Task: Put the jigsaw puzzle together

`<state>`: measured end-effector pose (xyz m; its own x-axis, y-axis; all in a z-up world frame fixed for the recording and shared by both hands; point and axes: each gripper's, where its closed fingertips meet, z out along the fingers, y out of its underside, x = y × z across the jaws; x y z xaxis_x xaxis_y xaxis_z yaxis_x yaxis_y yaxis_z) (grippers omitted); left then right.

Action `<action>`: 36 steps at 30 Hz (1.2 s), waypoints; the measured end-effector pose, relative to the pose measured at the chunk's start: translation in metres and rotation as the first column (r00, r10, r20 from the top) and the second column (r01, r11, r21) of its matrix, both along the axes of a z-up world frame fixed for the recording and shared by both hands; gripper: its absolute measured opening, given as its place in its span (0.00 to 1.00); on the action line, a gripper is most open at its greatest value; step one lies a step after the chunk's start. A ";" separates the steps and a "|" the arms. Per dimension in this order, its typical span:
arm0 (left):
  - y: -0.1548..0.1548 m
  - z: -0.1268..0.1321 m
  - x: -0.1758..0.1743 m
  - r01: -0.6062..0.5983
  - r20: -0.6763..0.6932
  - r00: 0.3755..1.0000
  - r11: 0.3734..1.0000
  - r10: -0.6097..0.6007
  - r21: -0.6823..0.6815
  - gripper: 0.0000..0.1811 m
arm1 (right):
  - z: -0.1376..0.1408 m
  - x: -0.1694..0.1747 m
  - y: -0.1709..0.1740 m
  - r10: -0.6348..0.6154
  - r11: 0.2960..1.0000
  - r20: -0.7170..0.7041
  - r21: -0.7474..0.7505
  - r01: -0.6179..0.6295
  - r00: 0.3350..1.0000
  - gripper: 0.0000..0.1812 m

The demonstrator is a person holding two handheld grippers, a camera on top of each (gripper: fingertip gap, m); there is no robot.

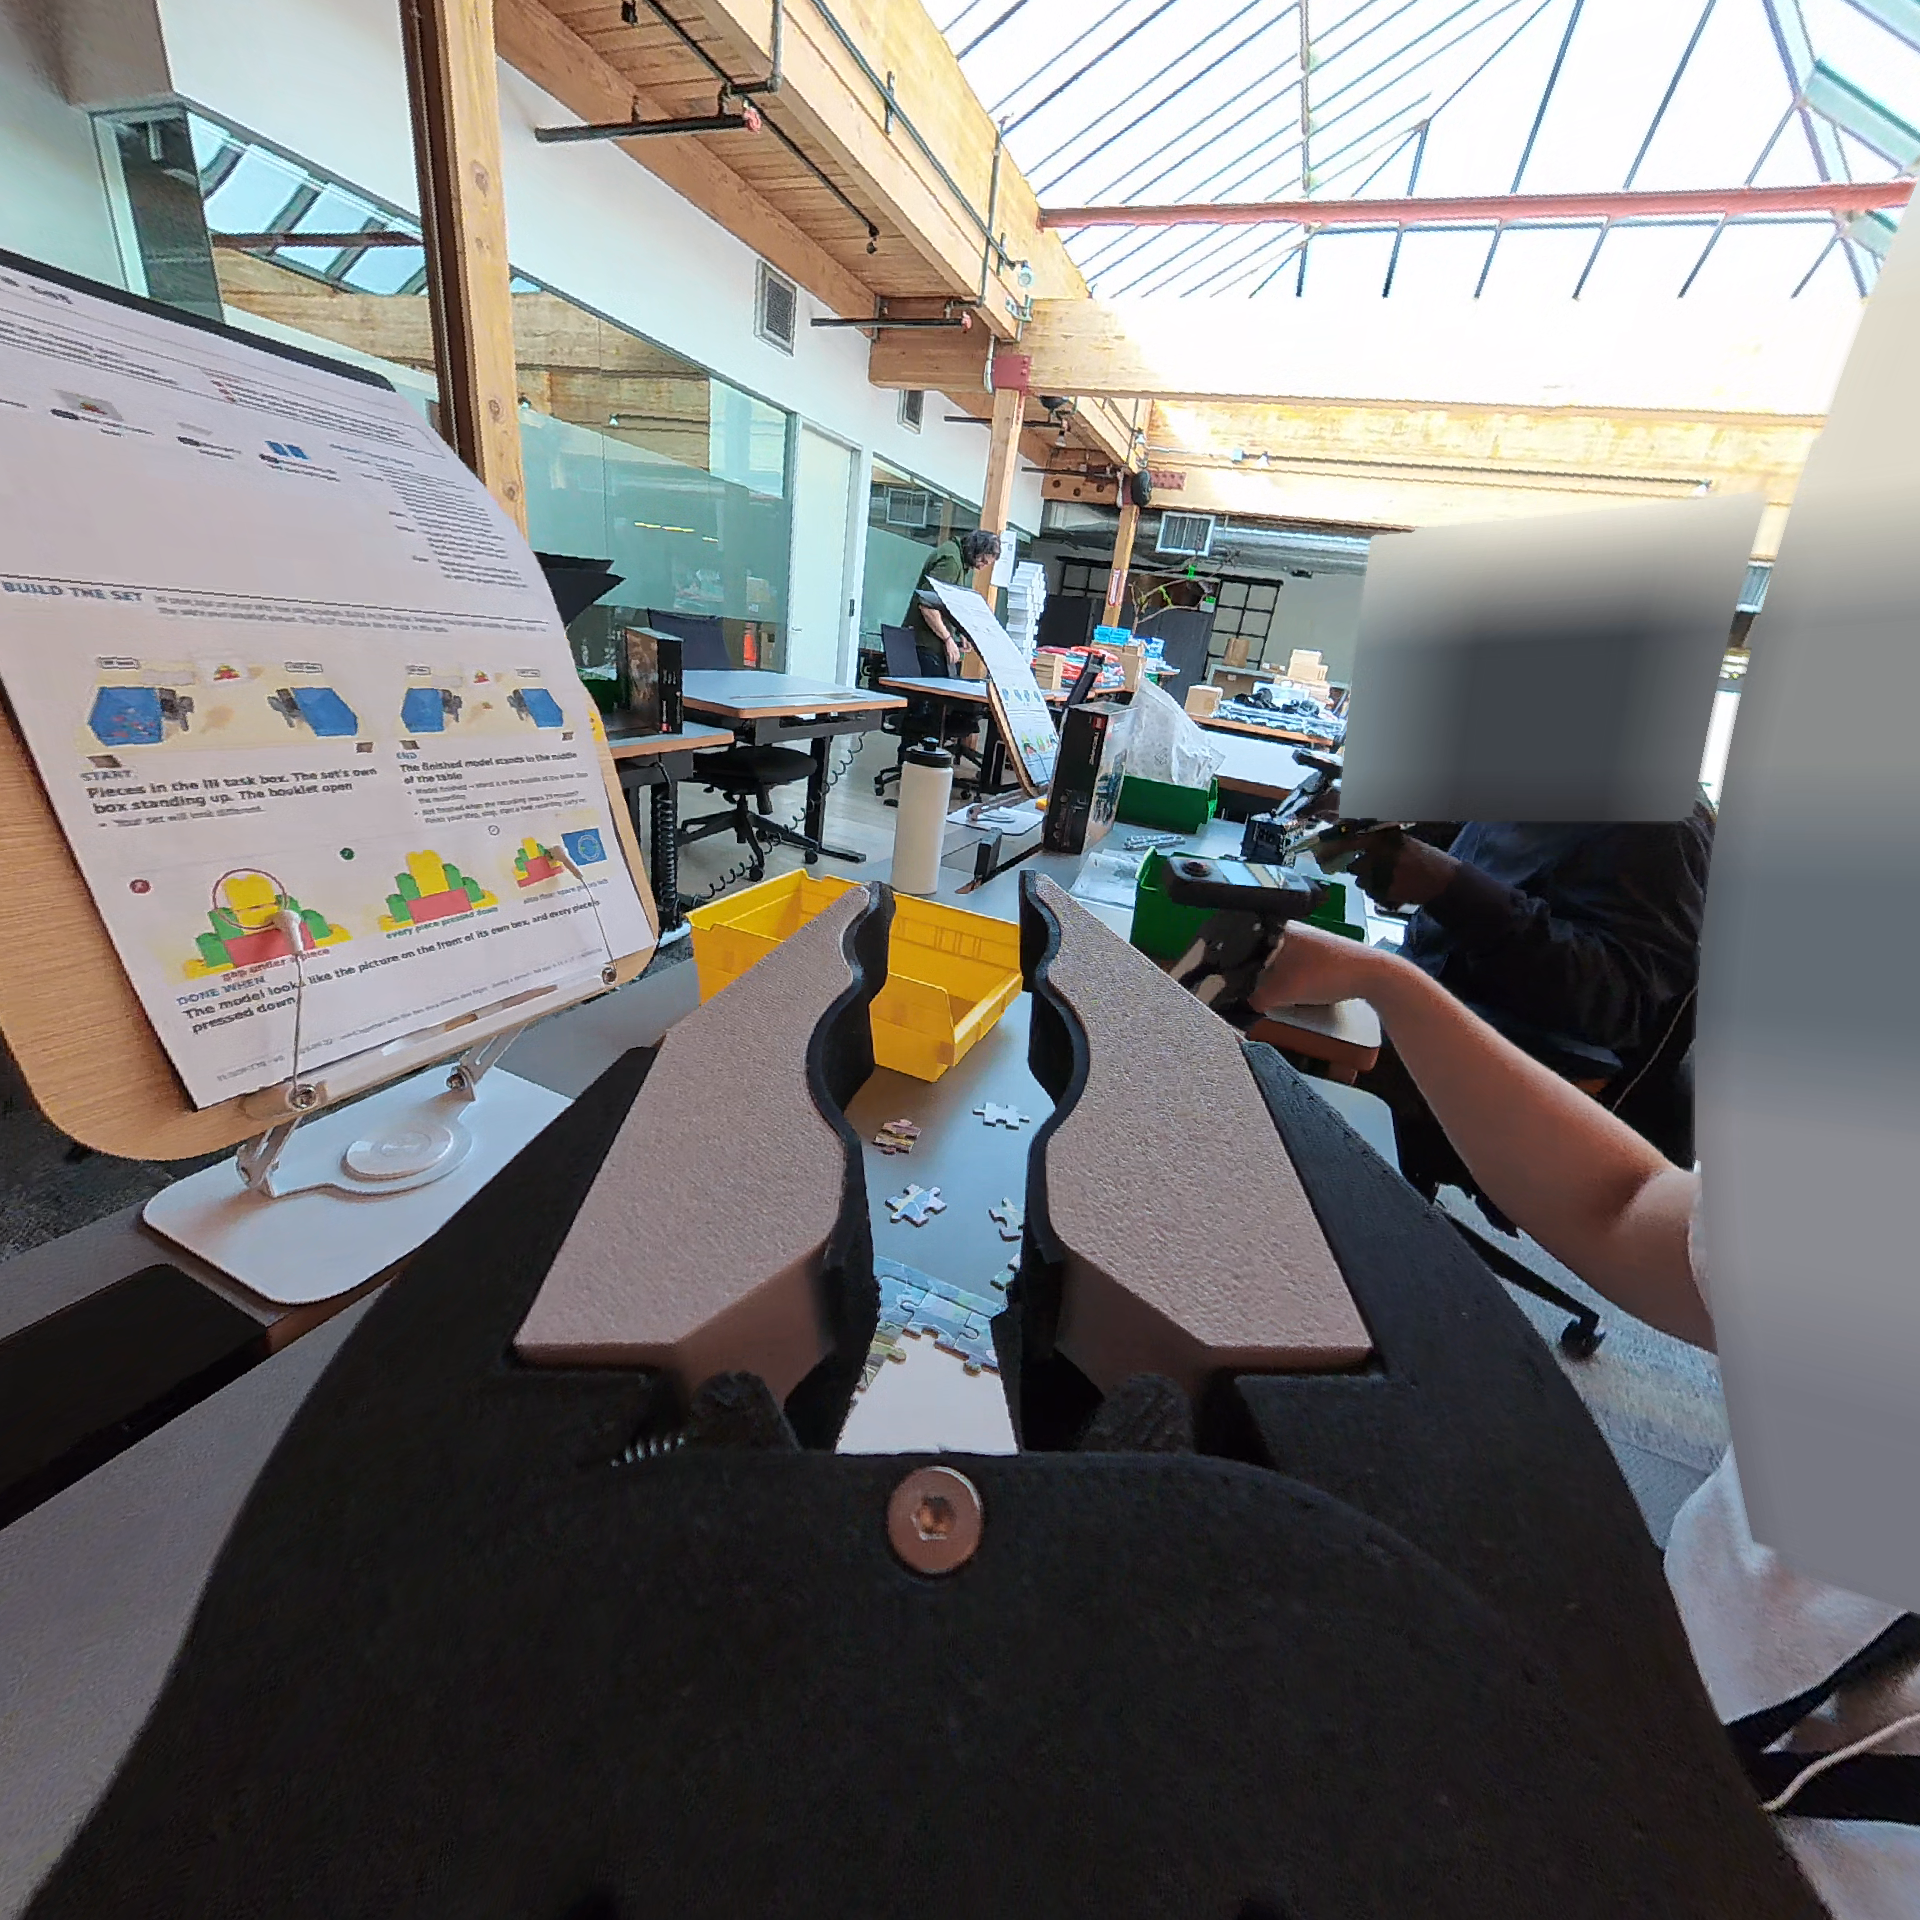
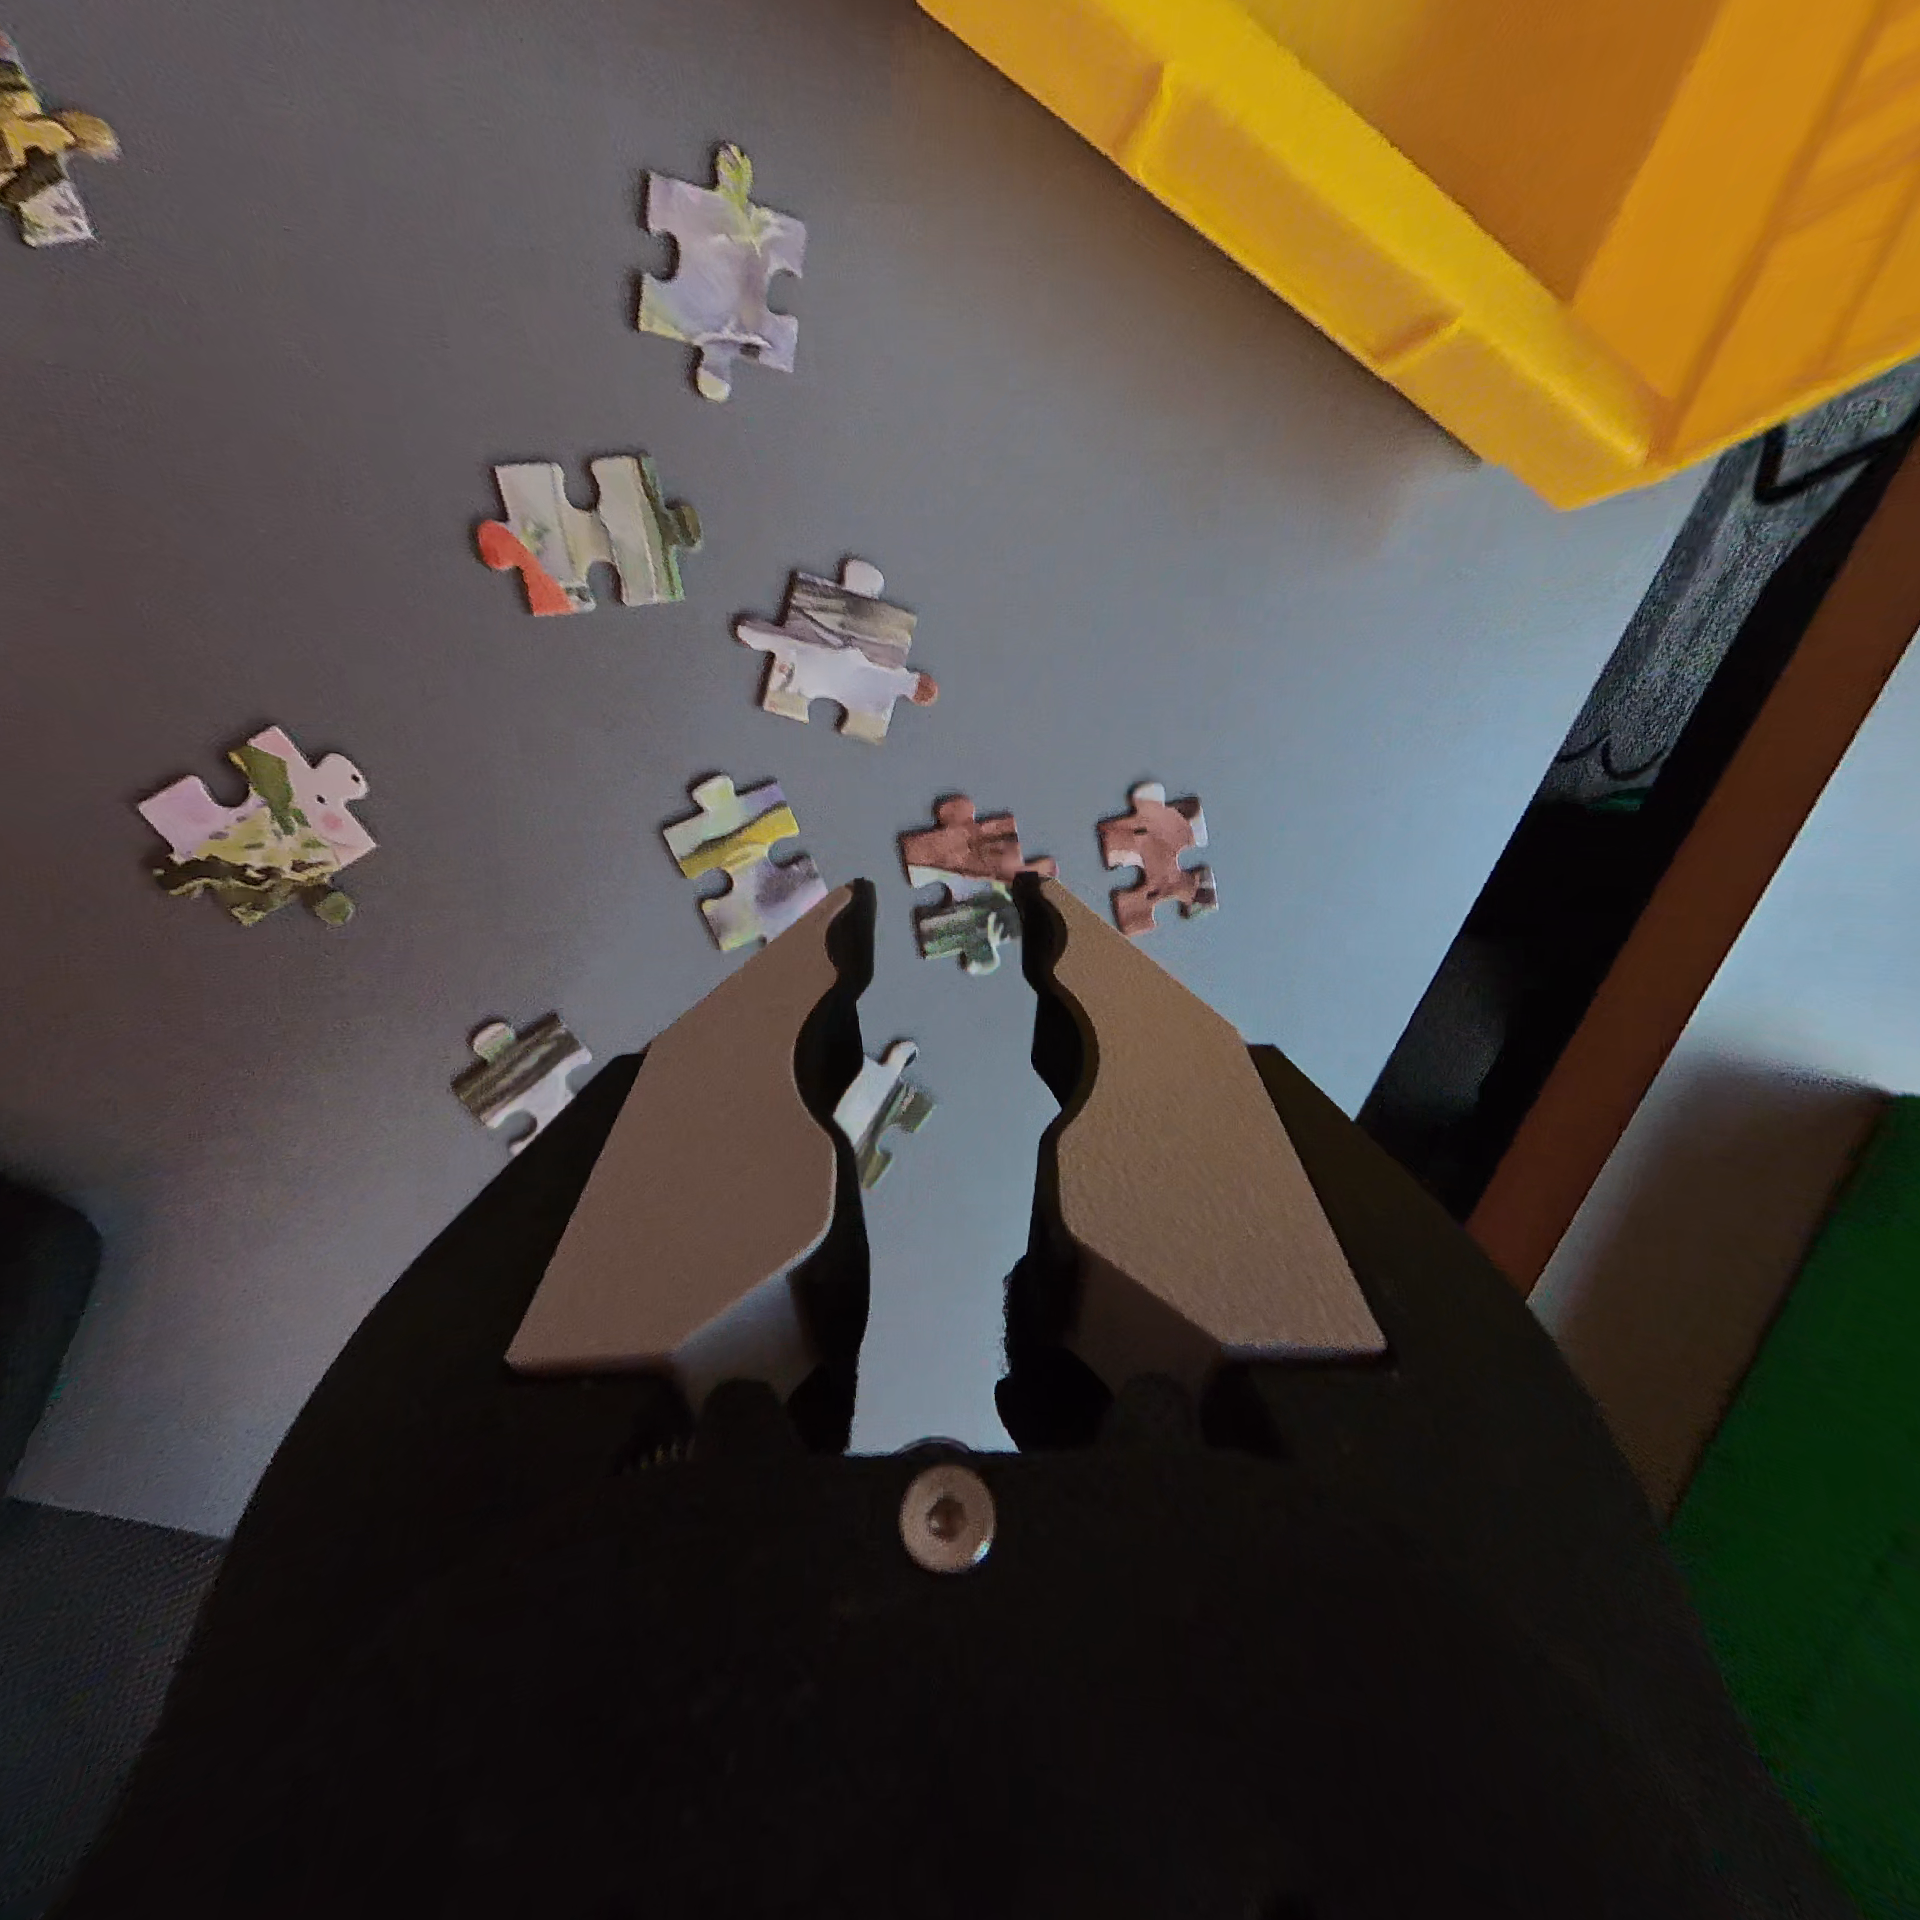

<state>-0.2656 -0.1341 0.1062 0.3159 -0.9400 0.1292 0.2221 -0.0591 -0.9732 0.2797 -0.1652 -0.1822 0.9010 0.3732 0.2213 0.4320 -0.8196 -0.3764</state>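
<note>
While both grippers' fingers gape empty, a brown puzzle piece (image 2: 961, 847) lies beyond the right gripper (image 2: 943, 888)

Yellow bin (image 2: 1507, 208) beside scattered pieces (image 2: 831, 655)

Bright skylight glare, dim tabletop (fisheye edges)

The bench (image 2: 1143, 582) was grey, the bin (image 2: 1455, 208) yellow; loose puzzle pieces (image 2: 724, 268) showed lavender, green and brown (painterly streaks).
</note>
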 end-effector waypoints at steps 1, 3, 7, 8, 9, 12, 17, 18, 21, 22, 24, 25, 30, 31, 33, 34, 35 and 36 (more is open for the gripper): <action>0.000 0.000 -0.002 -0.002 0.003 1.000 1.000 0.002 -0.002 0.12 | -0.001 0.005 -0.007 -0.019 1.000 -0.007 -0.001 0.019 1.000 0.15; 0.001 0.001 -0.004 -0.003 0.013 1.000 1.000 0.003 -0.004 0.12 | -0.005 0.015 -0.020 -0.047 0.999 -0.012 -0.007 0.047 0.999 0.15; 0.000 0.001 -0.001 0.014 0.022 1.000 1.000 -0.014 -0.014 0.12 | -0.013 0.030 -0.046 -0.082 0.996 -0.001 -0.032 0.082 0.997 0.15; 0.000 0.000 0.001 0.017 0.017 1.000 1.000 -0.017 -0.016 0.12 | -0.014 0.032 -0.052 -0.089 0.995 0.000 -0.034 0.089 0.996 0.15; 0.001 -0.001 0.003 0.019 0.010 1.000 1.000 -0.018 -0.018 0.12 | -0.015 0.033 -0.056 -0.094 0.995 0.000 -0.032 0.094 0.996 0.15; 0.001 -0.004 0.011 0.023 -0.015 1.000 1.000 -0.023 -0.021 0.12 | -0.018 0.036 -0.068 -0.101 0.995 0.000 -0.026 0.101 0.995 0.15; 0.001 -0.011 0.025 0.030 -0.056 0.998 0.999 -0.031 -0.025 0.13 | -0.021 0.038 -0.080 -0.101 0.995 -0.001 -0.015 0.101 0.995 0.15; 0.001 -0.012 0.028 0.034 -0.062 0.997 0.999 -0.036 -0.024 0.13 | -0.022 0.039 -0.081 -0.102 0.995 -0.001 -0.015 0.102 0.995 0.15; 0.001 -0.017 0.038 0.051 -0.081 0.995 0.998 -0.054 -0.036 0.14 | -0.025 0.039 -0.082 -0.100 0.995 -0.008 -0.011 0.100 0.995 0.15; 0.001 -0.020 0.042 0.058 -0.091 0.994 0.997 -0.061 -0.041 0.14 | -0.026 0.039 -0.082 -0.097 0.995 -0.010 -0.009 0.097 0.995 0.15; 0.001 -0.027 0.054 0.071 -0.124 0.989 0.996 -0.076 -0.050 0.14 | -0.028 0.037 -0.083 -0.089 0.996 -0.009 -0.007 0.089 0.996 0.15; 0.002 -0.031 0.060 0.071 -0.146 0.986 0.996 -0.078 -0.053 0.14 | -0.029 0.035 -0.083 -0.084 0.996 -0.007 -0.006 0.084 0.996 0.15; 0.005 -0.061 0.108 0.057 -0.297 0.952 0.997 -0.068 -0.045 0.15 | -0.029 0.025 -0.082 -0.053 0.999 0.021 0.006 0.053 0.998 0.15; 0.005 -0.070 0.121 0.058 -0.333 0.941 0.998 -0.067 -0.039 0.16 | -0.028 0.023 -0.082 -0.048 0.999 0.030 0.010 0.048 0.998 0.15; 0.003 -0.087 0.148 0.060 -0.393 0.917 0.998 -0.068 -0.032 0.22 | -0.027 0.017 -0.081 -0.032 0.999 0.043 0.015 0.031 0.999 0.15; -0.001 -0.094 0.164 0.077 -0.406 0.910 0.996 -0.086 -0.037 0.24 | -0.026 0.013 -0.080 -0.021 1.000 0.046 0.017 0.020 0.999 0.15; -0.007 -0.101 0.179 0.108 -0.407 0.906 0.993 -0.118 -0.048 0.25 | -0.026 0.007 -0.079 -0.003 1.000 0.036 0.019 0.003 0.999 0.15; -0.014 -0.109 0.195 0.141 -0.409 0.899 0.988 -0.154 -0.062 0.26 | -0.025 0.000 -0.078 0.017 1.000 0.017 0.026 -0.018 1.000 0.15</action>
